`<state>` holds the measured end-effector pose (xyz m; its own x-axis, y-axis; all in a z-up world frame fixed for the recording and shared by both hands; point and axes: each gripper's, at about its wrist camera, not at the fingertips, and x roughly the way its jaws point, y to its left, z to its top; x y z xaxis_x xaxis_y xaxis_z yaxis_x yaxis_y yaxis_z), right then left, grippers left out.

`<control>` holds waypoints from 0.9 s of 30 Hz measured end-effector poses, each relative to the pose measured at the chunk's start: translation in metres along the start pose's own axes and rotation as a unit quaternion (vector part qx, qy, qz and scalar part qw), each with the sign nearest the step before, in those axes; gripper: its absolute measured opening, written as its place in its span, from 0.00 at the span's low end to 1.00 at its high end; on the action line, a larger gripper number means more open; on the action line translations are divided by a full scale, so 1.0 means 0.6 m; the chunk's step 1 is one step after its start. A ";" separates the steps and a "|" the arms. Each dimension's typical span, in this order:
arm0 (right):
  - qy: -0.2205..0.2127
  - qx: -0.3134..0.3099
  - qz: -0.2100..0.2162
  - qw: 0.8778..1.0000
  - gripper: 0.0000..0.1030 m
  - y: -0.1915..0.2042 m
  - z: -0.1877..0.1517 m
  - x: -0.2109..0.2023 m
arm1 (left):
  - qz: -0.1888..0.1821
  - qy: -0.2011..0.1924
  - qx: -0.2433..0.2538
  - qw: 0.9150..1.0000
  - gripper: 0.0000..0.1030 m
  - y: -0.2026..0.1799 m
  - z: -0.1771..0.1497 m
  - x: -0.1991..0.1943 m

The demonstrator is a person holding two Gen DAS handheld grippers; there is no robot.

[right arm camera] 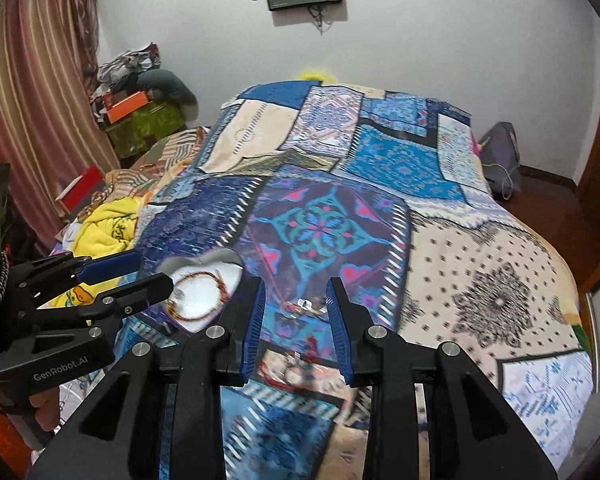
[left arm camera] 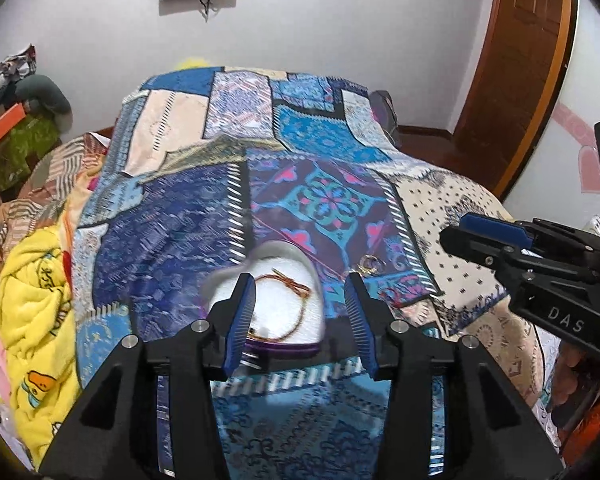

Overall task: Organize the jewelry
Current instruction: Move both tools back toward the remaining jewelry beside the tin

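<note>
A heart-shaped jewelry box (left arm camera: 284, 304) with white lining and purple rim lies open on the patchwork bed cover; it also shows in the right wrist view (right arm camera: 204, 288). A red-gold cord bracelet (left arm camera: 296, 296) lies in it, also seen from the right wrist (right arm camera: 204, 292). My left gripper (left arm camera: 300, 312) is open, low over the box. Small gold jewelry (left arm camera: 370, 264) lies on the cover right of the box, also seen from the right wrist (right arm camera: 304, 306). More small pieces (right arm camera: 296, 368) lie nearer. My right gripper (right arm camera: 296, 316) is open and empty above them; it shows in the left wrist view (left arm camera: 460, 236).
The bed cover (right arm camera: 480, 280) fills the middle of both views. A yellow blanket (left arm camera: 32, 312) is bunched at the bed's left. Boxes and clothes (right arm camera: 136, 104) are piled by the curtain. A grey bag (right arm camera: 500, 156) sits on the floor at the right. A wooden door (left arm camera: 520, 60) stands at right.
</note>
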<state>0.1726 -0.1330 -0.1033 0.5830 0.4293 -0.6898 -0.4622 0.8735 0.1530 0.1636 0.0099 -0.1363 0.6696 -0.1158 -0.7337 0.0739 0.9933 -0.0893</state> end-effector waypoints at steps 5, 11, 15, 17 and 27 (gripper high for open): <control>0.012 0.007 -0.018 1.000 0.28 -0.037 -0.022 -0.011 | -0.018 0.024 0.008 1.000 0.44 -0.031 -0.008 0.025; 0.031 0.015 -0.033 0.999 0.28 -0.073 -0.046 -0.012 | -0.049 0.058 0.014 0.997 0.44 -0.064 -0.017 0.063; 0.042 0.023 -0.034 0.998 0.28 -0.092 -0.059 -0.009 | -0.057 0.077 0.032 0.995 0.44 -0.090 -0.025 0.088; 0.047 0.023 -0.034 0.998 0.28 -0.097 -0.065 -0.007 | -0.066 0.086 0.036 0.993 0.41 -0.101 -0.030 0.101; 0.077 0.018 -0.019 0.997 0.28 -0.104 -0.090 0.022 | -0.060 0.113 0.039 0.991 0.25 -0.108 -0.043 0.150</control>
<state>0.1731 -0.1945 -0.1599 0.4881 0.3585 -0.7958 -0.4157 0.8972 0.1492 0.2002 -0.0652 -0.2138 0.4710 -0.2220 -0.8538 0.2052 0.9688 -0.1388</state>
